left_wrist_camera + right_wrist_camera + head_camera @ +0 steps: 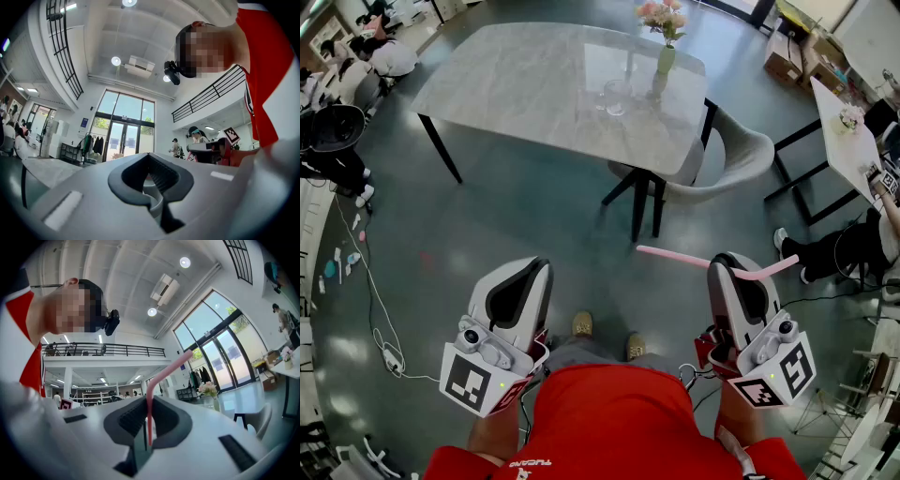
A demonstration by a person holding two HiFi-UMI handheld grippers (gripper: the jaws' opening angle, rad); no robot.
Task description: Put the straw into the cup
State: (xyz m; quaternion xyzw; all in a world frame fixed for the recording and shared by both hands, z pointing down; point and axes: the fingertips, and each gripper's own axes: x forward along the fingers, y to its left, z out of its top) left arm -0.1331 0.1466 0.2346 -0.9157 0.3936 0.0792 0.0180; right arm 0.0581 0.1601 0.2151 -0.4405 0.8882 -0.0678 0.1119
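Note:
My right gripper (733, 267) is shut on a pink bendy straw (675, 255). In the head view the straw lies crosswise, its long part reaching left of the jaws and its short bent end sticking out to the right. In the right gripper view the straw (164, 371) rises from between the pads of that gripper (146, 427) and bends up to the right. A clear glass cup (616, 97) stands on the grey table (506, 84), well ahead of both grippers. My left gripper (525, 267) (150, 180) is held low at the left, jaws together and holding nothing.
A vase of pink flowers (666, 58) stands just right of the cup. A grey chair (736, 155) is tucked in at the table's near right corner. Cables (380, 319) trail over the floor at the left. A white table (844, 122) and seated people are at the right edge.

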